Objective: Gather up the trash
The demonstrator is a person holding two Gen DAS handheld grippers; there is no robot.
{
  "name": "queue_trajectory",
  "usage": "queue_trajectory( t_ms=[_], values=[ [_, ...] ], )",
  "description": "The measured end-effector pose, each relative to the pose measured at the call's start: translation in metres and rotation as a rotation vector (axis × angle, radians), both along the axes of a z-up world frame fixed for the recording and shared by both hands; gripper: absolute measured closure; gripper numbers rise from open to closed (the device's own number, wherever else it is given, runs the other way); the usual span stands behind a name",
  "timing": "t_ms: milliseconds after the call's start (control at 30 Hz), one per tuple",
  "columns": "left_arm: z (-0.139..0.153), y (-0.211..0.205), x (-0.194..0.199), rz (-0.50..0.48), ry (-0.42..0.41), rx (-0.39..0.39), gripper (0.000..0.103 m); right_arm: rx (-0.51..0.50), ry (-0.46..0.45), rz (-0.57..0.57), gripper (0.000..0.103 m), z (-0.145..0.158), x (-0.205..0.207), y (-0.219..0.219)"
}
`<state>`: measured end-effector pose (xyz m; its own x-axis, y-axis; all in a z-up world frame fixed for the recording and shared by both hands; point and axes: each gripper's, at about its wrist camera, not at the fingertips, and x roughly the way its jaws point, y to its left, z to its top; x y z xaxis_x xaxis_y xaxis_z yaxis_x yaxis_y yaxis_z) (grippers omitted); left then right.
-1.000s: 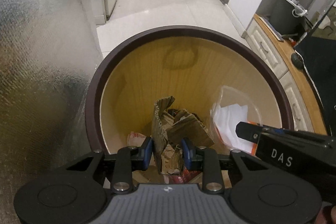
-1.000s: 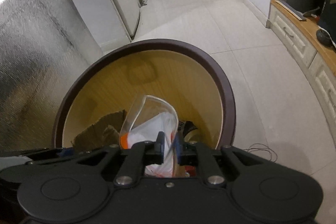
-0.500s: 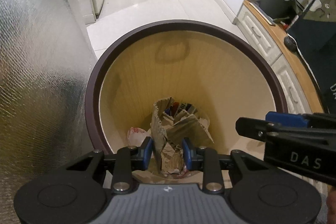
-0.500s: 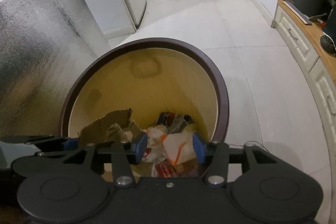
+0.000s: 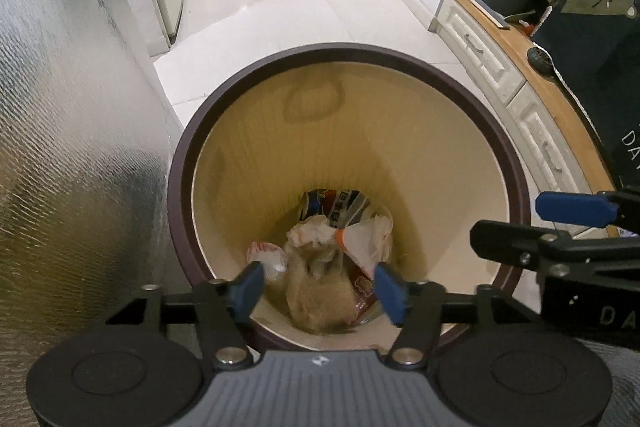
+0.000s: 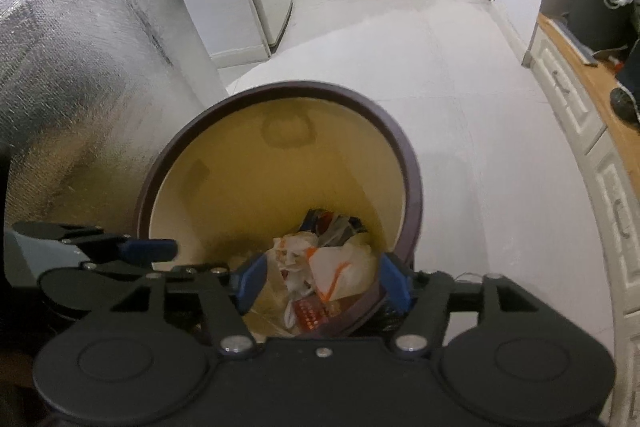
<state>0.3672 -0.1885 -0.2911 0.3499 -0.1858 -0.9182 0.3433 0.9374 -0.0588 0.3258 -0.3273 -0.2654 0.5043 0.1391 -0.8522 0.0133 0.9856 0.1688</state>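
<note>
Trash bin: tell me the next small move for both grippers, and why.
Probably lift both clear of the trash bin. The left gripper and right gripper hang over its mouth, jaws opening with nothing between them. The brown paper and the white plastic bag lie loose at the bottom, so the drop looks done.

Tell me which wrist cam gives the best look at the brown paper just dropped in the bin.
Left wrist. It looks straight down into the bin, and the crumpled brown paper lies blurred but whole, between the opening left tool jaws. The right wrist view shows only other wrappers; the paper is hidden.
</note>
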Motion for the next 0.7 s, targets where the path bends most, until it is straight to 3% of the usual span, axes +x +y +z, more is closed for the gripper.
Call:
queue_trajectory(
  t_ms=[267, 467, 700],
  values=[
    [0.010, 0.002, -0.012, -0.014, 0.004, -0.005, 0.015, -0.031, -0.011, 0.001, 0.031, 0.011, -0.008, -0.006],
    [0.018, 0.007, -0.021, -0.013, 0.002, -0.007, 0.009, -0.059, -0.024, 0.021, 0.025, 0.011, -0.013, -0.006],
    [0.029, 0.017, -0.029, 0.017, -0.011, -0.022, 0.003, -0.083, -0.062, 0.029, 0.010, 0.023, -0.021, -0.005]
  ],
)
